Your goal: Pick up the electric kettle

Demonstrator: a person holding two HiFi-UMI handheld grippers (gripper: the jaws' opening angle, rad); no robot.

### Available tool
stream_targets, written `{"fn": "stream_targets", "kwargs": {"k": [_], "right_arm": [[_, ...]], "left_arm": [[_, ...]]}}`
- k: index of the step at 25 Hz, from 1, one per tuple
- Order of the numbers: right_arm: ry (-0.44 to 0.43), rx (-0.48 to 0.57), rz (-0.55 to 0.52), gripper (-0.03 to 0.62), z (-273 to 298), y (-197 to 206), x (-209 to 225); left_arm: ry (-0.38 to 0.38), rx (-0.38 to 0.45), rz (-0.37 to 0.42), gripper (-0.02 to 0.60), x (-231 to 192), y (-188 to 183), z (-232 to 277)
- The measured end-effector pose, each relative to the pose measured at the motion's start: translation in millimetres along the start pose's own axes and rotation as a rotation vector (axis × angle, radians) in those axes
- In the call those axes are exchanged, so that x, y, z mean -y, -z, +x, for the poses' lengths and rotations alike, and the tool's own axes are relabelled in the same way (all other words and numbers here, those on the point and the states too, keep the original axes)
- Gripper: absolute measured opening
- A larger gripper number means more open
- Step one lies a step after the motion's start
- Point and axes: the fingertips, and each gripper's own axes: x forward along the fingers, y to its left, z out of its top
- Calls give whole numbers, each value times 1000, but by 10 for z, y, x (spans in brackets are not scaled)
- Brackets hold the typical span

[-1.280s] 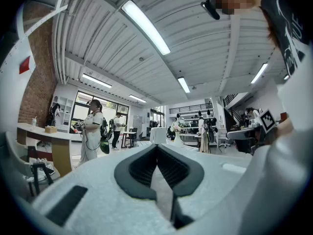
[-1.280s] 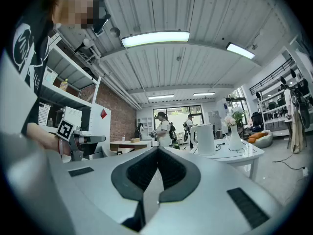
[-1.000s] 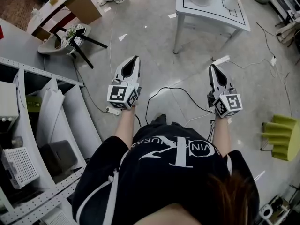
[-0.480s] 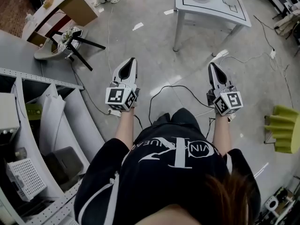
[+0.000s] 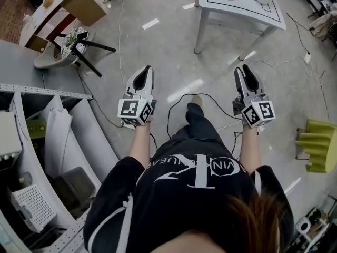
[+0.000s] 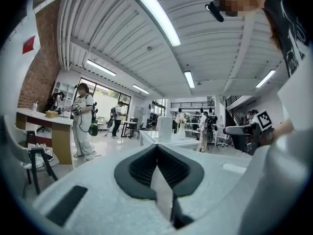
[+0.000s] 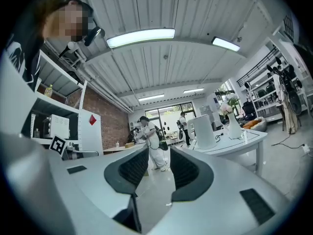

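You are holding both grippers out level in front of you, over the grey floor (image 5: 174,46). Your left gripper (image 5: 148,69) is showing its jaws pressed tight together, and nothing is sitting between them. Your right gripper (image 5: 244,70) is opening its jaws, and nothing is sitting between those either. The white electric kettle (image 7: 203,131) is standing upright on the white surface (image 5: 242,9) ahead of you, well apart from both grippers. A vase of flowers (image 7: 234,126) is standing just beside the kettle on that same surface.
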Motion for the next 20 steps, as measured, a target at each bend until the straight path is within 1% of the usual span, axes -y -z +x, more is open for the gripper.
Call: {"fn": "stream_targets", "kwargs": {"k": [4, 7, 11, 15, 20], "right_arm": [[1, 5, 23, 139, 315, 20, 202], [-12, 14, 28, 146, 598, -50, 328], [-16, 16, 39, 146, 931, -129, 526], [-32, 3, 37, 146, 1181, -152, 728], [-29, 3, 53, 146, 1388, -190, 997]], "left_arm": [[-9, 11, 12, 9, -185, -106, 300], [-5, 30, 24, 9, -306, -253, 586], [-7, 63, 16, 9, -420, -431, 947], [-12, 65, 14, 9, -480, -482, 1255], [-12, 55, 18, 9, -513, -490, 1567]]}}
